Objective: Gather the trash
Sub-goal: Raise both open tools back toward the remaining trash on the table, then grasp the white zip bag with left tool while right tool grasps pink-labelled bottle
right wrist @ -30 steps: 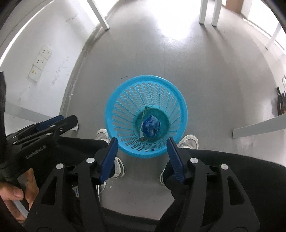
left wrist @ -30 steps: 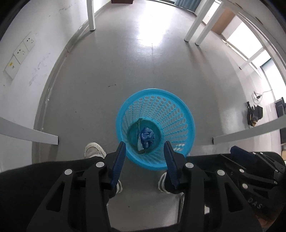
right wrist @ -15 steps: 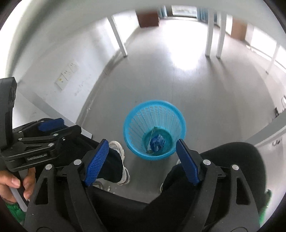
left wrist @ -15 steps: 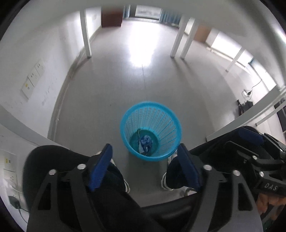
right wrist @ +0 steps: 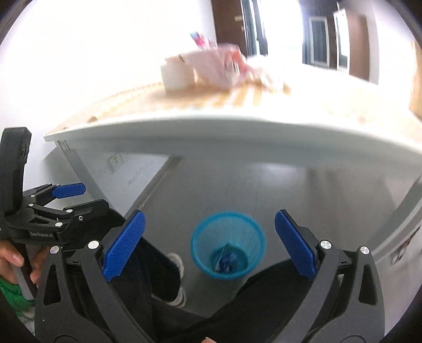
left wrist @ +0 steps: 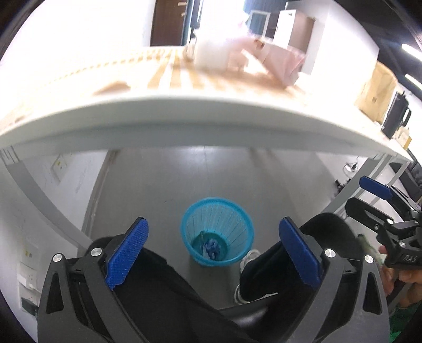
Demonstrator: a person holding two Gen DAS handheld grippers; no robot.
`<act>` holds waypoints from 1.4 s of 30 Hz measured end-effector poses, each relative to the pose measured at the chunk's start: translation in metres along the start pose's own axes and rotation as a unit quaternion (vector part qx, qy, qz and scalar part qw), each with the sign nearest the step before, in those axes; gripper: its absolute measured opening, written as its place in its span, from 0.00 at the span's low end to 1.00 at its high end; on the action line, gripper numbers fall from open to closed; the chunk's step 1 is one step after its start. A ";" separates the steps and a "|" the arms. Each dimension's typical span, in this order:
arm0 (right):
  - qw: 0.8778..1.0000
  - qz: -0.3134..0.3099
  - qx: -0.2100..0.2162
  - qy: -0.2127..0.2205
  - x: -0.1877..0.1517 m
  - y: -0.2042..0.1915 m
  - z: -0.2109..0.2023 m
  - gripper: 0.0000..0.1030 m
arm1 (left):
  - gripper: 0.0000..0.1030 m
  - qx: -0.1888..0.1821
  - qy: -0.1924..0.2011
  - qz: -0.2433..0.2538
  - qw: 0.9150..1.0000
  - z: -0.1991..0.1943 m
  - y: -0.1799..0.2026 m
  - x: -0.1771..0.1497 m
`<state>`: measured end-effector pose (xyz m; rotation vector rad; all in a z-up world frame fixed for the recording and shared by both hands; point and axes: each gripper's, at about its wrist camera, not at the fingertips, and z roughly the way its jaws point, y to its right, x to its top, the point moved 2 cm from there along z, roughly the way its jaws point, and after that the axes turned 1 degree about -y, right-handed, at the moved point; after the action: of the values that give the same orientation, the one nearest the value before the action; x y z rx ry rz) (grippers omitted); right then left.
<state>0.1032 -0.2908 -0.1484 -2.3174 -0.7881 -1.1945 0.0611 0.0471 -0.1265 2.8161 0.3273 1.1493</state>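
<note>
Fingers first: my left gripper [left wrist: 213, 252] has its blue pads [left wrist: 128, 253] spreading wide, with nothing between them but air. Far below, seen through that gap, the blue basket [left wrist: 238, 224] stands on the grey floor [left wrist: 163, 190], and blue and white crumpled trash [left wrist: 211, 246] lies at its bottom. A white shoe [left wrist: 249, 257] sits just beside the basket on its right, and dark trouser legs [left wrist: 168, 285] fill the lower part of this view. A white table edge [left wrist: 205, 129] curves across the top, with blurred, washed-out boxes [left wrist: 237, 55] on the wooden top behind it.

Only this left view shows a wall socket [left wrist: 58, 166] under the table and, far right, a tan bag [left wrist: 375, 92] beside a dark jug [left wrist: 397, 113]. It also catches my other gripper from the side, held in a hand [left wrist: 406, 277].

My right gripper [right wrist: 209, 242] is likewise opening, with nothing between its pads [right wrist: 295, 244]. The basket [right wrist: 203, 237] shows between them, trash [right wrist: 228, 260] inside, though blurrier. Here the shoe [right wrist: 178, 261] lies left of the basket. Only this view shows the left tool from the side at the left edge, the hand [right wrist: 15, 261] gripping it, a green sleeve [right wrist: 12, 293] below and a dark door [right wrist: 229, 23] behind the table.
</note>
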 end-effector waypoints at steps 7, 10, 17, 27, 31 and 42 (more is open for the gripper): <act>0.999 0.001 -0.016 0.049 0.035 0.013 -0.032 0.91 | 0.94 -0.030 0.051 0.014 0.998 -0.034 0.007 0.026; 0.998 0.008 -0.012 0.066 0.058 0.018 -0.039 0.91 | 0.94 -0.039 0.071 0.003 0.997 -0.045 0.004 0.046; 0.994 -0.004 0.005 0.107 0.126 0.020 -0.049 0.91 | 0.94 -0.078 0.107 -0.019 0.991 -0.046 0.009 0.088; 0.995 -0.036 0.026 0.088 0.210 0.017 -0.006 0.91 | 0.93 -0.110 0.085 -0.026 0.990 -0.025 0.006 0.112; 0.996 -0.052 0.029 0.071 0.234 0.011 0.018 0.91 | 0.93 -0.126 0.077 -0.038 0.988 -0.017 0.001 0.120; 0.995 -0.090 0.038 0.007 0.284 -0.011 0.080 0.88 | 0.90 -0.132 0.062 -0.046 0.988 0.013 0.011 0.142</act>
<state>0.2782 -0.1521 0.0452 -2.2119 -1.0368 -1.2319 0.1702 0.0686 -0.0371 2.4838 0.2878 1.2487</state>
